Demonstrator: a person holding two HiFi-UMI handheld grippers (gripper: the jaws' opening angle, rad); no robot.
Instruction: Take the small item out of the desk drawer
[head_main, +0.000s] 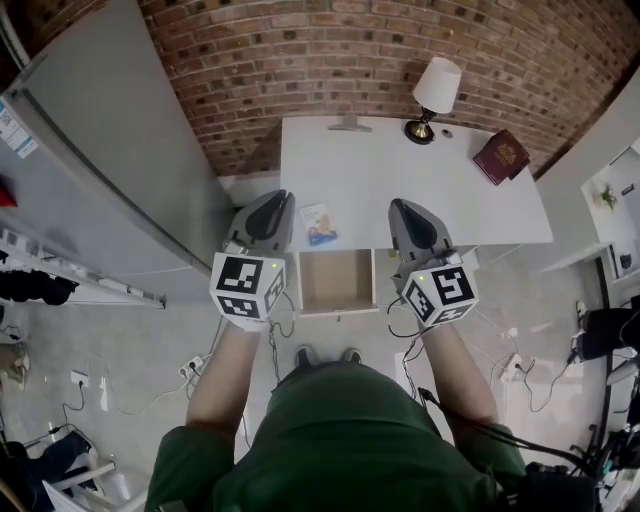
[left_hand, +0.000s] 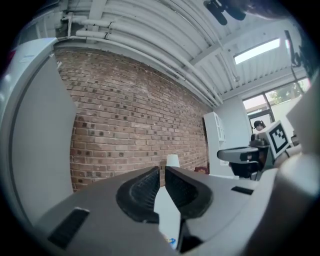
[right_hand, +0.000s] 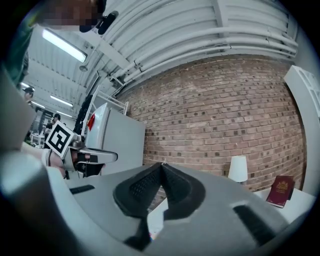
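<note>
In the head view the desk drawer (head_main: 337, 309) stands pulled out under the white desk (head_main: 400, 180), and its brown bottom shows nothing in it. A small card-like item (head_main: 318, 222) with blue print lies on the desktop just behind the drawer. My left gripper (head_main: 279, 195) hovers to the left of the item. A narrow slit shows between the jaws of the left gripper (left_hand: 162, 169), with nothing in it. To the right of the drawer is my right gripper (head_main: 398, 204). The right gripper (right_hand: 161, 164) has its tips touching and holds nothing.
A white lamp (head_main: 436, 94) and a dark red book (head_main: 502, 156) sit at the desk's back right. A tall grey cabinet (head_main: 100, 170) stands at the left against the brick wall (head_main: 300, 60). Cables and sockets (head_main: 190, 368) lie on the floor beside my feet.
</note>
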